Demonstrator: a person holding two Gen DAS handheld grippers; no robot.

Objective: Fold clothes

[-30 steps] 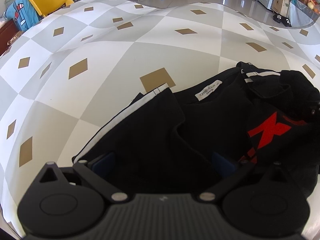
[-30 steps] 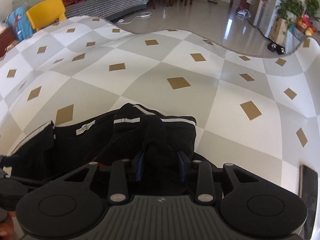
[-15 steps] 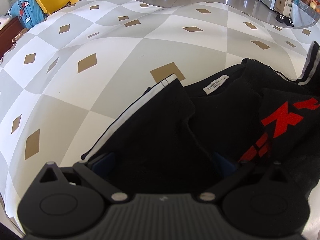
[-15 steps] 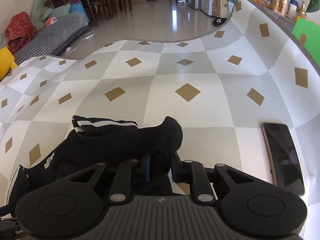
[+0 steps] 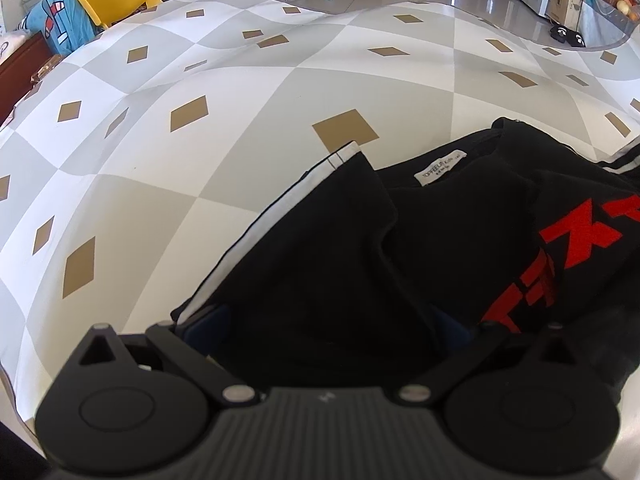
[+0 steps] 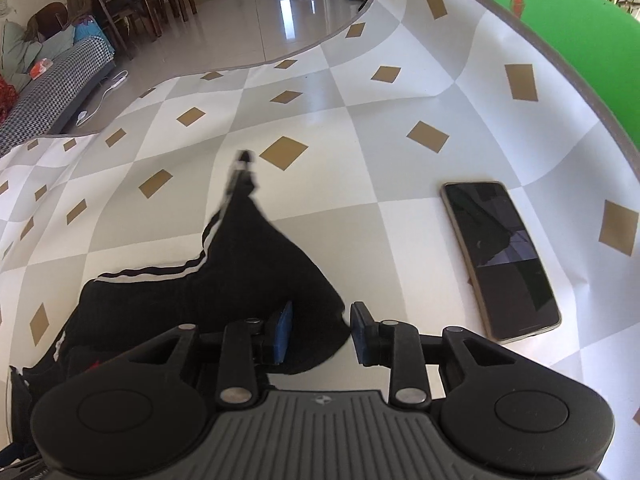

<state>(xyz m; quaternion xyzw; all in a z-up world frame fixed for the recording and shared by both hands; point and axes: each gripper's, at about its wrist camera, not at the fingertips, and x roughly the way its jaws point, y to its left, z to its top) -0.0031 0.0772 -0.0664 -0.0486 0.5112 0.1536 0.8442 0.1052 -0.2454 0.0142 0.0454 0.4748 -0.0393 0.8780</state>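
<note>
Black T-shirt (image 6: 256, 276) crumpled on checkered tablecloth (image 6: 360, 168); sleeve stretching up-left, away from right gripper (image 6: 320, 332), jaws opening, cloth slipping free. Left gripper (image 5: 324, 328) spread wide over hem, unclenched, nearer the bulk.
</note>
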